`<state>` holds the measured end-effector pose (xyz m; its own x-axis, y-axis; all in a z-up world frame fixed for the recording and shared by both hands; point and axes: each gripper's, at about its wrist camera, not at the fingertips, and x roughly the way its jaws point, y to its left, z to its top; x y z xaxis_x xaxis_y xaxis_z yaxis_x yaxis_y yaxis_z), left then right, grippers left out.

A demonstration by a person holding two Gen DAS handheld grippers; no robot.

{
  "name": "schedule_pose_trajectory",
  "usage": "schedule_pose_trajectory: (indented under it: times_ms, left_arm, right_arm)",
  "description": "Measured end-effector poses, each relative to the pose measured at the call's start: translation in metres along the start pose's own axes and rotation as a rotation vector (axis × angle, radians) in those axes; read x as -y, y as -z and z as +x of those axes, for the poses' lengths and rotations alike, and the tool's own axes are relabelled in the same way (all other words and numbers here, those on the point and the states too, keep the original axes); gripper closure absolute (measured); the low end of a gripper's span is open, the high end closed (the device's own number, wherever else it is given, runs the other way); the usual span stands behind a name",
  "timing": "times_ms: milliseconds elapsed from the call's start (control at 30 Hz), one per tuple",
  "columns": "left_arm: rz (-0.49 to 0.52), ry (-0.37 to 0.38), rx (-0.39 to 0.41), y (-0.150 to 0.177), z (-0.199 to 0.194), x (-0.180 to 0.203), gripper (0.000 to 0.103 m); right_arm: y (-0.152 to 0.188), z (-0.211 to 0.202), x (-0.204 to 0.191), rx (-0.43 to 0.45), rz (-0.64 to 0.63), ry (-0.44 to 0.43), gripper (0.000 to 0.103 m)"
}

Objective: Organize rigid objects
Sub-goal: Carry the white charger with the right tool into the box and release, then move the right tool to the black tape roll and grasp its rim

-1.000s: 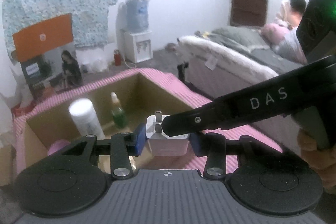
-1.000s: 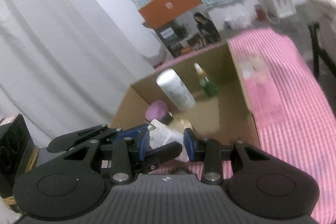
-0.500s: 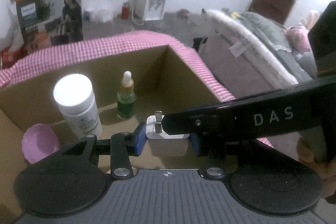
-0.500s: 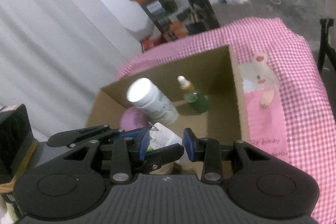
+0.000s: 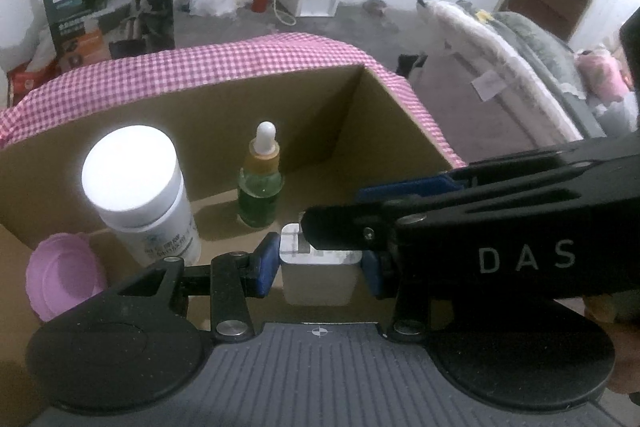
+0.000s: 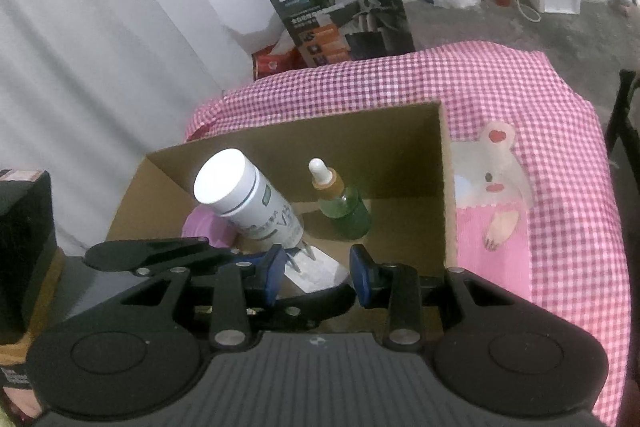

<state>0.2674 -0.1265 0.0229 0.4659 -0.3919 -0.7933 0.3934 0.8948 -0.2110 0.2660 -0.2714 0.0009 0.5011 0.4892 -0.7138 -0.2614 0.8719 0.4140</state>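
Left wrist view looks down into an open cardboard box (image 5: 372,131) standing on a pink checked cloth (image 5: 208,63). The left gripper (image 5: 320,265) is clenched on a white plug adapter (image 5: 318,279), its blue pads pressing the block's two sides. The adapter is held over the box's near part with its metal prongs pointing up and away from the camera — its long axis runs roughly along the fingers. The right gripper (image 5: 340,227) reaches in from the right and lies across the adapter's top, one black finger covering the prongs.

Right wrist view shows that gripper (image 6: 318,271) with the adapter (image 6: 320,269) between its blue pads, tilted, prongs pointing up and to the left. Whether these pads press on it I cannot tell — a gap seems to show on the right side.

Inside the box a white capped bottle (image 5: 140,187) and a green dropper bottle (image 5: 260,187) stand upright, well apart from the adapter, and a lilac round lid (image 5: 60,275) lies at the left.
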Motion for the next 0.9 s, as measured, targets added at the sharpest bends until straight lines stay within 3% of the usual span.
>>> schedule_pose_trajectory:
  times_ms: [233, 433, 500, 567, 633, 733, 900]
  left_arm:
    - [0.015, -0.020, 0.029, -0.001, -0.006, 0.000, 0.055]
    - [0.006, -0.027, 0.059, 0.004, -0.023, -0.001, 0.037]
    - [0.021, -0.043, 0.090, 0.010, -0.038, -0.002, 0.033]
    - [0.040, -0.047, 0.128, 0.018, -0.056, -0.001, 0.027]
    - [0.054, -0.047, 0.168, 0.024, -0.074, 0.000, 0.020]
    - [0.079, -0.035, 0.224, 0.041, -0.104, 0.002, 0.008]
    - [0.092, 0.004, 0.262, 0.075, -0.140, -0.003, 0.004]
  right_arm:
    - [-0.002, 0.003, -0.003, 0.016, -0.015, -0.006, 0.063]
    - [0.003, -0.014, -0.004, 0.066, 0.002, -0.033, 0.062]
    - [0.007, -0.029, -0.005, 0.103, 0.014, -0.050, 0.058]
    - [0.013, -0.045, -0.008, 0.144, 0.021, -0.057, 0.043]
    - [0.022, -0.065, -0.011, 0.199, 0.024, -0.058, 0.038]
    - [0.040, -0.091, -0.015, 0.258, 0.028, -0.064, 0.032]
    - [0.077, -0.114, -0.021, 0.282, 0.059, -0.110, 0.031]
